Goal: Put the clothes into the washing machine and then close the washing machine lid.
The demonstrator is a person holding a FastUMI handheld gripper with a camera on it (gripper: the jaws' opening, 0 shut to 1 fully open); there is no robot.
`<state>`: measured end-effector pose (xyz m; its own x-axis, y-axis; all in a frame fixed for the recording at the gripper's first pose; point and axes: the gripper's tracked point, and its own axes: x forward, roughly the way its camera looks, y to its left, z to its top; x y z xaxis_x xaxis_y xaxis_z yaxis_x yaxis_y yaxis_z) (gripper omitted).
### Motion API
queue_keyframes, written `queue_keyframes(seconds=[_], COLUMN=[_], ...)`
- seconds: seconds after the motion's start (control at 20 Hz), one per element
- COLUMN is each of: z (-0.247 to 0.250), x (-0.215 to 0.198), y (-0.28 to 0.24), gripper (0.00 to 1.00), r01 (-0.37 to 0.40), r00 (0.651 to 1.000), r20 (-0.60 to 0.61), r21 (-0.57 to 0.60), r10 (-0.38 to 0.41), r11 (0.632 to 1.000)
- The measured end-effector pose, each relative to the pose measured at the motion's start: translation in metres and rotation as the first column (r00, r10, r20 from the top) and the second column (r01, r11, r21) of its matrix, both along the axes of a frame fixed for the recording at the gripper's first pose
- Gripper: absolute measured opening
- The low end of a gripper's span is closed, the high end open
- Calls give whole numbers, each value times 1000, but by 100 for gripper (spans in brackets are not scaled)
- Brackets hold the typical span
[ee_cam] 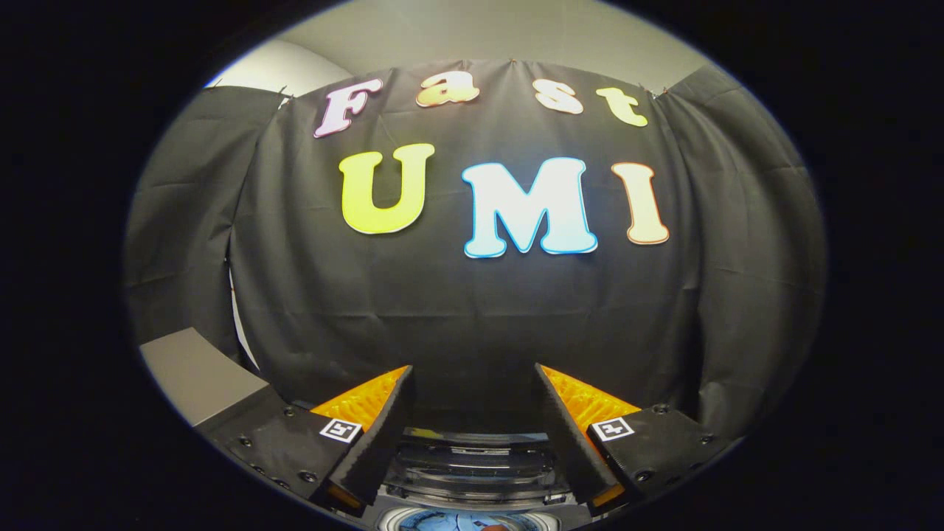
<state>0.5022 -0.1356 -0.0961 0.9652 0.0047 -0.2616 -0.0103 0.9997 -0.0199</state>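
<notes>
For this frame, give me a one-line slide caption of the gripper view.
Open gripper faces the black cloth booth wall, jaws spread and holding nothing, above the raised clear washing machine lid and the drum opening.

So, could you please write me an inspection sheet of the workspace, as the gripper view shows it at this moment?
Surface: nothing seen.
Job's things: washing machine sits low between the fingers; its transparent lid looks raised at the back, and the drum opening shows below it, with something pale inside, too small to tell.
Clutter: nothing seen.
Grippers: hand-held gripper is open, fingers spread wide with nothing between them, pointing over the machine toward the cloth wall.
Cables: nothing seen.
Surroundings: black cloth wall ahead and to both sides; a grey panel beside the left finger; a pale wall above the cloth.
</notes>
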Motion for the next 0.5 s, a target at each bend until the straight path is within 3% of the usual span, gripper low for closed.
queue_keyframes(seconds=[0.5], z=[-37], x=[25], y=[-13], gripper=[98], r01=[23], r00=[999], r20=[-49], r21=[-10], r10=[-23], r11=[1000])
